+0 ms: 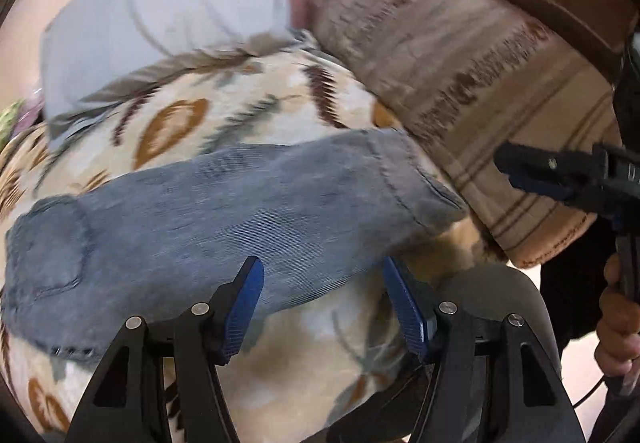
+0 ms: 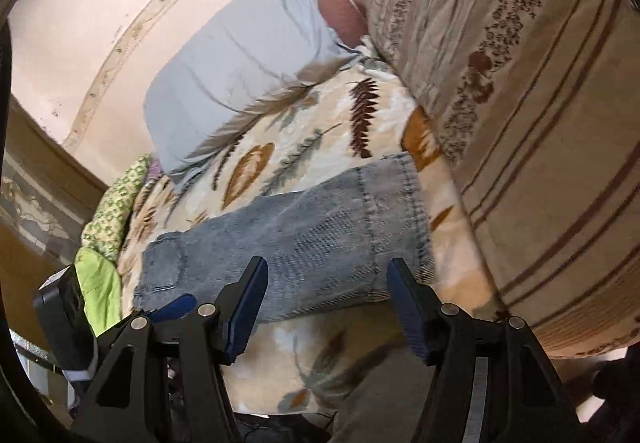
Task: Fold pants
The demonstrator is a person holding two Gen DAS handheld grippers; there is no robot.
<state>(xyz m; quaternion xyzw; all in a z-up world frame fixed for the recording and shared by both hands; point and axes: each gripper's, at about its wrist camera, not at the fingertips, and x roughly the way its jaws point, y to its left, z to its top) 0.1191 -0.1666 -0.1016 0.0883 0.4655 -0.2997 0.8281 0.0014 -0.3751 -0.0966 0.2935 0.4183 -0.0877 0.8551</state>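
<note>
Hovering, both grippers [image 1: 324,297] [image 2: 328,299] tilt down over folded jeans [image 1: 224,219].

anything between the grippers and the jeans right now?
Nothing visible. The jeans lie bare on the patterned blanket; left gripper and right gripper hang open just above them. The pillow and striped cushion sit off to the sides.

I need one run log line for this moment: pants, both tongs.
pants: folded, flat on leaf-print blanket | left tongs: open, empty | right tongs: open, empty
</note>
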